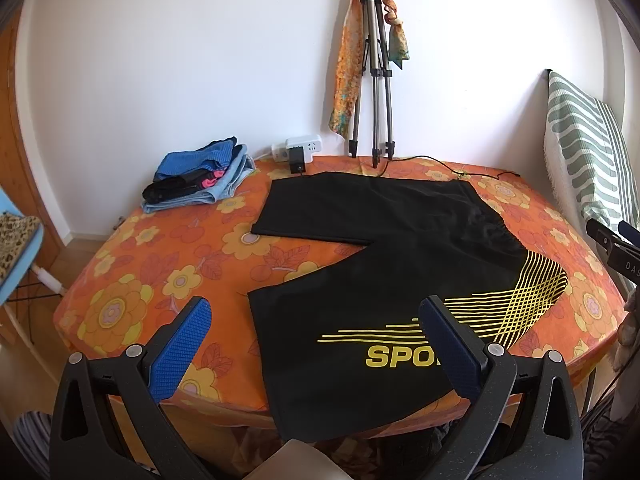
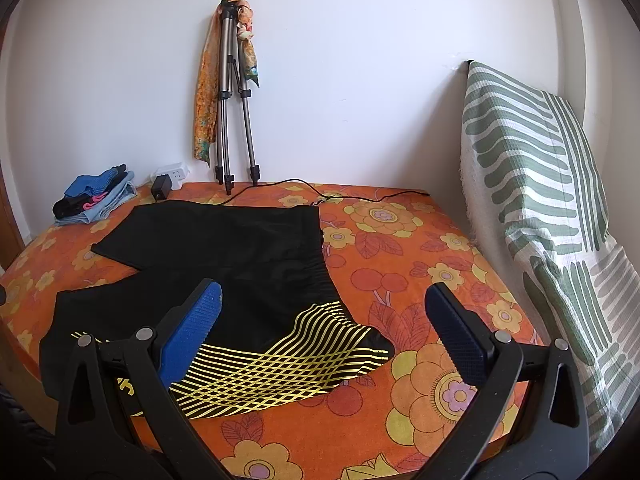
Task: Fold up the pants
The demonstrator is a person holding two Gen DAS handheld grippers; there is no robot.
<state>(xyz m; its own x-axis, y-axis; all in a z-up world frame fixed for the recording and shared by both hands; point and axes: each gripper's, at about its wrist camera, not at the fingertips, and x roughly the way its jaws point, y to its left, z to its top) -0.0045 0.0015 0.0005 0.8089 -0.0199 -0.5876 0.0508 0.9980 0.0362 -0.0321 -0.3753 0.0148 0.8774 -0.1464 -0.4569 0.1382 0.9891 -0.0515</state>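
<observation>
**Both grippers poised over unfolded pants**

The left gripper (image 1: 316, 344) and right gripper (image 2: 324, 328) hover agape and empty. The black pants (image 1: 380, 248) lie flat on the floral table (image 1: 160, 264), legs splayed, apparently ready for folding.

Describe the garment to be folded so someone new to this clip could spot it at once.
Find the table with the orange flowered cloth against the white wall. Spread flat across its middle lie the black pants, legs splayed apart. Unlike the small folded pile of blue clothes in the far left corner, they are unfolded and carry yellow stripes and lettering.
</observation>
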